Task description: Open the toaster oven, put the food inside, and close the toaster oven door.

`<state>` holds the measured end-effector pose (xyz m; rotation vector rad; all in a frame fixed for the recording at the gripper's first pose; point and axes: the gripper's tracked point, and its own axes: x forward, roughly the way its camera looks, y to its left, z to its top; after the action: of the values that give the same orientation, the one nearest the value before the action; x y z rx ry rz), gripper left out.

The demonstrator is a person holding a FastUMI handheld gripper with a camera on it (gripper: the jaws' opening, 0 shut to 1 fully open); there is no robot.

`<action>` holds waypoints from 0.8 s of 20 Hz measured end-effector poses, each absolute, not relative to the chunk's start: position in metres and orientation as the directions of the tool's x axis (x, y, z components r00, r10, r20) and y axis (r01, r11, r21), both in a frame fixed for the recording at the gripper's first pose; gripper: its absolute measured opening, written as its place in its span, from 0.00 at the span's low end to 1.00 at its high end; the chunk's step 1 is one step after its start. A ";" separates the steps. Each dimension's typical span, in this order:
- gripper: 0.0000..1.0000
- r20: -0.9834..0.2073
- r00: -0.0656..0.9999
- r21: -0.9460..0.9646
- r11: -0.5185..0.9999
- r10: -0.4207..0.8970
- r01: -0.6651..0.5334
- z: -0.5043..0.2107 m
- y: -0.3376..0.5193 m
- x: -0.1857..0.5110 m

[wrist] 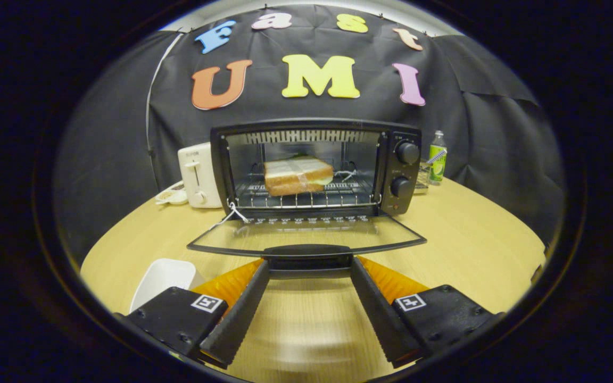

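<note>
A sandwich [298, 175] sits on the rack inside the toaster oven [314, 167], its glass door [306, 236] folded down flat onto the wooden table [461, 250], while the gripper [309, 267] spreads its fingers wide at the door handle [307, 252], holding nothing.

The black toaster oven [314, 167] stands open, its glass door [306, 236] folded flat; a wrapped sandwich [297, 175] rests on its rack.
</note>
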<state>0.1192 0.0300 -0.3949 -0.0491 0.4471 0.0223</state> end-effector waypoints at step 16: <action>1.00 -0.197 0.979 -0.063 0.996 0.055 -0.069 -0.312 0.039 0.154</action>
<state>0.1540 0.0394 -0.3124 -0.0697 0.1962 0.0624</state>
